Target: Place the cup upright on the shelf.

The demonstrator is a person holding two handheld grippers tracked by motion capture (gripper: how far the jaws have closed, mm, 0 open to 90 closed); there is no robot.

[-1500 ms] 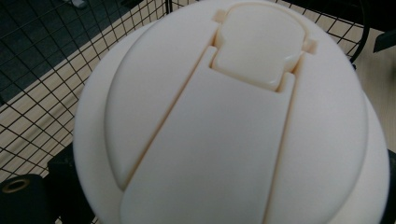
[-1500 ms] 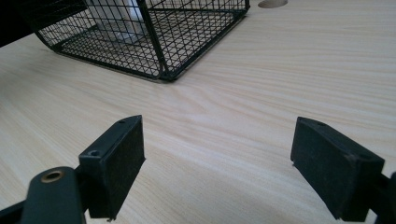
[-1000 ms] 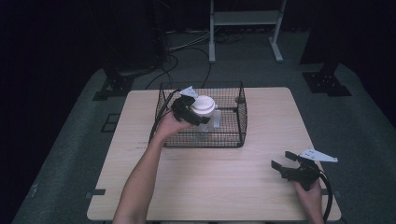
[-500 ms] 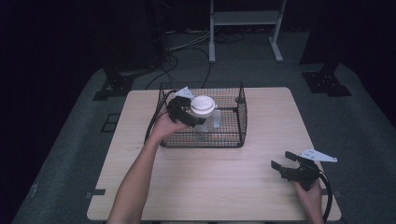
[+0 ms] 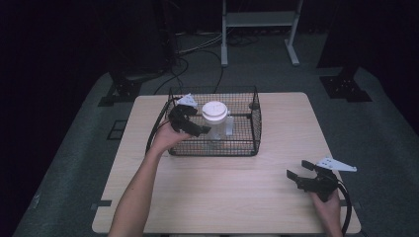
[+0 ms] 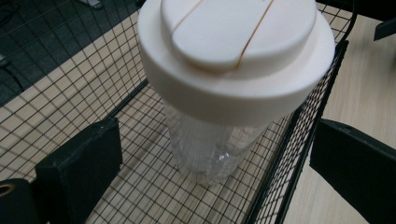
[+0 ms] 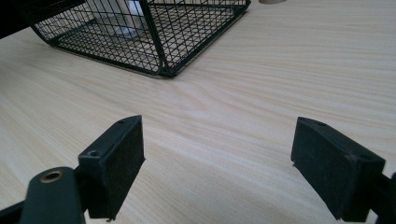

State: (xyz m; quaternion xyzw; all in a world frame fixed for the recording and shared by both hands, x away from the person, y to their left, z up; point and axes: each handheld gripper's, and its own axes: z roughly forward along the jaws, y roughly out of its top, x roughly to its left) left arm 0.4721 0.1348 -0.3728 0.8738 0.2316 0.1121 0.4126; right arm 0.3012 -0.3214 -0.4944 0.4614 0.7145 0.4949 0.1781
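My left gripper [image 5: 190,127], fingers wide and empty, seems just clear of the bottle [image 6: 224,102] standing in the basket [image 5: 254,129]; next I withdraw, right gripper [image 5: 302,174] idling open.

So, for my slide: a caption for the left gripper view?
Open left gripper facing a white-lidded clear bottle upright in a wire basket.

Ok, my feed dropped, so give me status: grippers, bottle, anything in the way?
Left gripper open, jaws either side of the bottle, not touching. Bottle upright in the wire basket, lid on. Right gripper open, idle over the table.
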